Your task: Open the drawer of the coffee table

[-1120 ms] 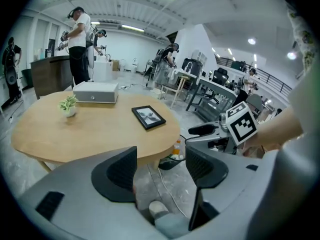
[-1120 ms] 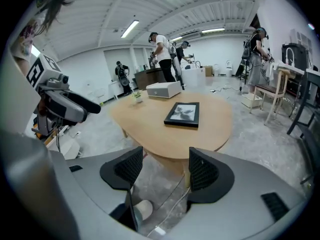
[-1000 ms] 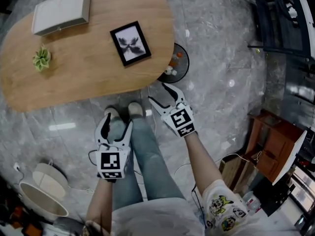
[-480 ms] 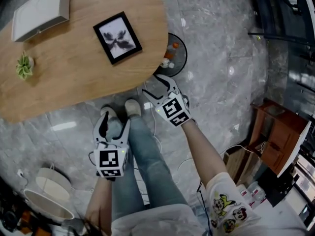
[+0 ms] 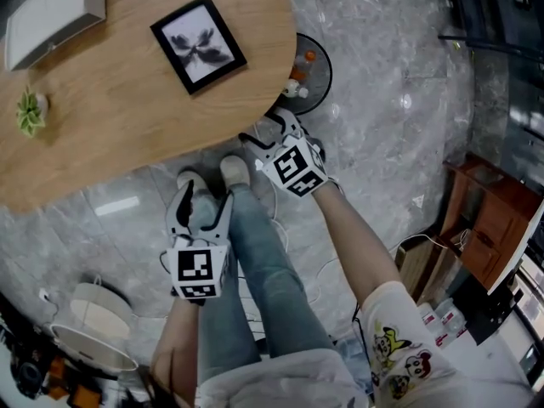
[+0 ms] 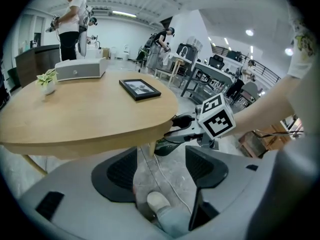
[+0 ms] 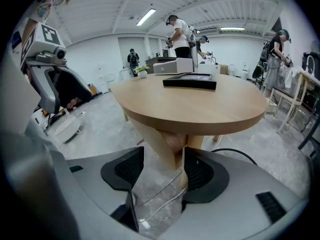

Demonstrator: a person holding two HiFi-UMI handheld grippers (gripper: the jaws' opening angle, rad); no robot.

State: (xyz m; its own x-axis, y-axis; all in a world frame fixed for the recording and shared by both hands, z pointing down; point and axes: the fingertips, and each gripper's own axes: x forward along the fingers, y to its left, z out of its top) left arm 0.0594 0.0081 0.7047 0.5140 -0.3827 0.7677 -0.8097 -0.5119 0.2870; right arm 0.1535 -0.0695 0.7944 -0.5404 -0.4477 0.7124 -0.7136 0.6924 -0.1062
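The coffee table [image 5: 127, 100] is an oval wooden top on pale wooden legs [image 7: 167, 144]; no drawer shows in any view. My right gripper [image 5: 265, 134] is open and empty, with its tips at the table's near edge, close under the rim [image 7: 200, 116]. In the left gripper view the right gripper [image 6: 175, 129] reaches in below the tabletop [image 6: 90, 114]. My left gripper [image 5: 201, 198] hangs open and empty over the person's legs and a shoe [image 6: 159, 201], well short of the table. It also shows as the left gripper [image 7: 70, 91] in the right gripper view.
On the table lie a black picture frame [image 5: 198, 43], a white box [image 5: 51, 11] and a small green plant [image 5: 30, 111]. A black round object [image 5: 308, 82] and cables [image 5: 327, 266] are on the floor beside the table. A white round device [image 5: 93, 321] sits lower left, a wooden cabinet [image 5: 489, 236] at right.
My right gripper has moved up and left until its tips reach the table's edge. The left gripper has stayed over the legs, and the view has shifted a little.
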